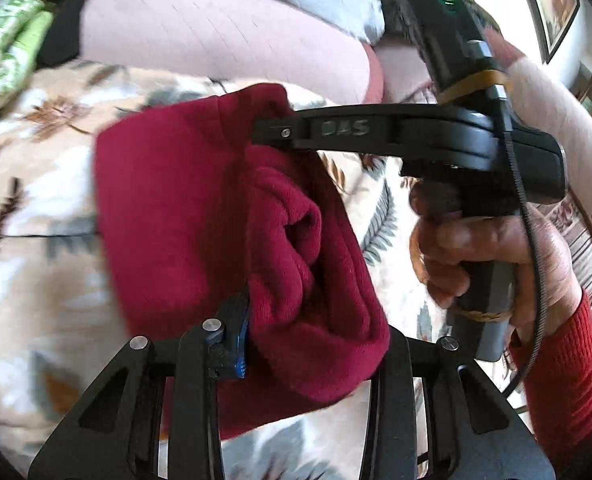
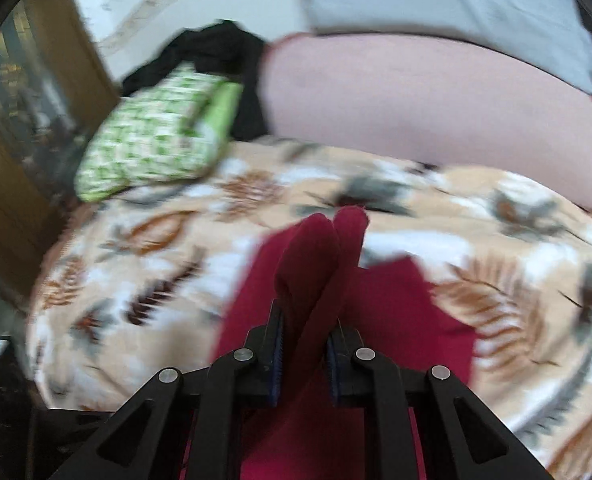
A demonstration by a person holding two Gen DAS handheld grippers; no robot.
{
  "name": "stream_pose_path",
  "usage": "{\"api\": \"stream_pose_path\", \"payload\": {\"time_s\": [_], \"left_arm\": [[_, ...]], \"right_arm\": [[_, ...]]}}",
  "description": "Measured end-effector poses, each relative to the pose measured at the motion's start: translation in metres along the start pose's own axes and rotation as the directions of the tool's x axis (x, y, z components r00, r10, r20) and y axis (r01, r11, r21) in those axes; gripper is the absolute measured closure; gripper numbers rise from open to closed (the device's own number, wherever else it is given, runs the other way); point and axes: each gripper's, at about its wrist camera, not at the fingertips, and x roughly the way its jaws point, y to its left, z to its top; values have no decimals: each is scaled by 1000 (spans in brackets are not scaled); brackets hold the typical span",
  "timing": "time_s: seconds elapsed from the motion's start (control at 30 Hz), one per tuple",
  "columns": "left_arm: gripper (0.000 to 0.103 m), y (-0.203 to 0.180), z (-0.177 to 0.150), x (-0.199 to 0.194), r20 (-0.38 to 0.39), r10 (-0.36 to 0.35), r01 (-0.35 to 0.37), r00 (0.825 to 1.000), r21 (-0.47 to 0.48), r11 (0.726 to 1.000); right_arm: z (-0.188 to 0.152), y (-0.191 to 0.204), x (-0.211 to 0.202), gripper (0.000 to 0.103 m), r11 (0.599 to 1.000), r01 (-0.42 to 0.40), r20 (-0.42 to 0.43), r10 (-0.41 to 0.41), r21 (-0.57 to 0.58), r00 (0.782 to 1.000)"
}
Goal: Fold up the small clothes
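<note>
1. The dark red garment (image 1: 200, 216) is held above the floral bedspread (image 1: 36, 184), bunched and doubled over, not laid flat.
2. The left gripper (image 1: 296, 340) is clenched on a thick roll of the cloth; only one blue pad is seen, the other being covered by fabric.
3. The right gripper (image 2: 303, 344) is clamped on a raised fold of the garment (image 2: 315, 264).
4. A fold is judged to be in progress; no finished, flattened fold is shown.
5. Laying down and smoothing remain. A folded green-patterned item (image 2: 152, 144) lies apart near the pink pillow (image 2: 415, 120).
</note>
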Motion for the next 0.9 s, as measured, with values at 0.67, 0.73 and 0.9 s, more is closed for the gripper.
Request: {"api": "stream_pose_path", "payload": {"time_s": [0.67, 0.73, 0.9], "left_arm": [[59, 34, -36, -21, -10, 238, -236, 971, 80, 968], [59, 36, -38, -15, -14, 251, -249, 968, 73, 966], [59, 31, -43, -6, -39, 263, -260, 964, 62, 964]], "right_arm": [[-60, -46, -30, 54, 989, 9, 20, -12, 151, 1000], [-73, -36, -31, 53, 992, 10, -11, -9, 124, 1000], [-97, -30, -4, 54, 993, 72, -85, -64, 95, 994]]}}
